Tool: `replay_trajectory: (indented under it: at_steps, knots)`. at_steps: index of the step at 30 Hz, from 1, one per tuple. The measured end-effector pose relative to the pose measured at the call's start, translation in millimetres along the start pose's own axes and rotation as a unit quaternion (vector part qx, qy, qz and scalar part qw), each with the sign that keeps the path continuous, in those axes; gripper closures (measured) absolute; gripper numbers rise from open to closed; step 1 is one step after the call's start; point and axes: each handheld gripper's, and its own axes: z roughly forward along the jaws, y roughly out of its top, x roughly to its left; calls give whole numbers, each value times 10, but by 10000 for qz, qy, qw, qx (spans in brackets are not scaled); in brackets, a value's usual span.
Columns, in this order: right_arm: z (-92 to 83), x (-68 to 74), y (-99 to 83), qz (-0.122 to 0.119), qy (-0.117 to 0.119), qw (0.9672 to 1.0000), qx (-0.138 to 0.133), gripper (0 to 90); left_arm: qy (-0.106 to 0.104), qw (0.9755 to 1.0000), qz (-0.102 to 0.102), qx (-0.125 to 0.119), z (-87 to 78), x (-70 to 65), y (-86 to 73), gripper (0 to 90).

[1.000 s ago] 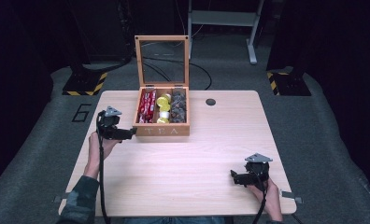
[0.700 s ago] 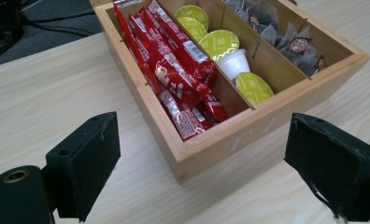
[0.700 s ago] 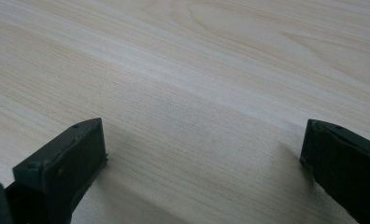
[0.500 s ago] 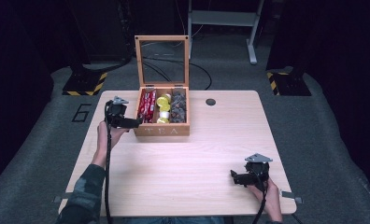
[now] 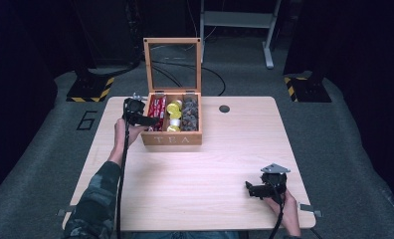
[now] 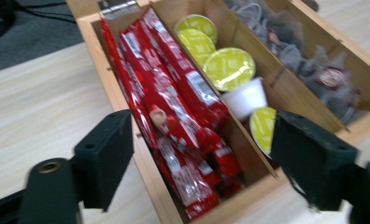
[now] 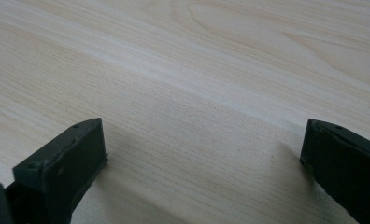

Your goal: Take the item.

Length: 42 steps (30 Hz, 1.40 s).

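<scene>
Over the left end of the open wooden tea box (image 5: pixel 171 138) my left claw (image 6: pixel 199 154) hovers, its jaws spread wide and gripping nothing. Between them, in my left claw's view, lie the long red foil sachets (image 6: pixel 174 112) I am reaching for, stacked lengthwise in the left compartment and not yet touched. I judge the pick is only beginning: the glass-paned lid (image 5: pixel 173 63) already stands upright, the claw is lined up above the sachets, and the descent, the closing and the lift all remain.

The box has three compartments side by side. Red sachets fill the left one. The middle one holds small white capsules with yellow-green foil lids (image 6: pixel 229 68), some lying flat, at least one tipped on its side. The right one holds dark, clear-wrapped tea bags (image 6: pixel 314 65), loosely piled.

My right claw (image 5: pixel 257 189) rests low over the bare pale wooden table (image 7: pixel 211 84) near its right front corner, well apart from the box, jaws released and empty.
</scene>
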Motion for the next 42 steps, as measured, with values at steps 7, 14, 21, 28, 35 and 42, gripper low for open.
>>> replay_trajectory:
  at_steps: [7, 14, 21, 28, 35, 42]
  knots:
    - [0, 0, 0, -1, 0, 10000, 1, 0, 237, 9995, -83, 213, 141, 8, 72, 317]
    - [-2, 2, -1, 8, 0, 10000, -1, 0, 369, 9985, -25, 401, 264, -9, 56, 353]
    - [-3, 2, -1, 10, -2, 10000, 1, 0, 275, 9985, -213, 418, 335, 27, 25, 437]
    - [-2, 2, -1, 10, -2, 10000, 0, 0, 274, 9984, -164, 468, 393, 25, 15, 523]
    - [-2, 2, -1, 11, -2, 10000, -1, 0, 242, 9981, -181, 532, 426, 9, 11, 572]
    - [-2, 2, -1, 11, -1, 10000, 0, 0, 227, 9977, -252, 588, 483, 15, -12, 672]
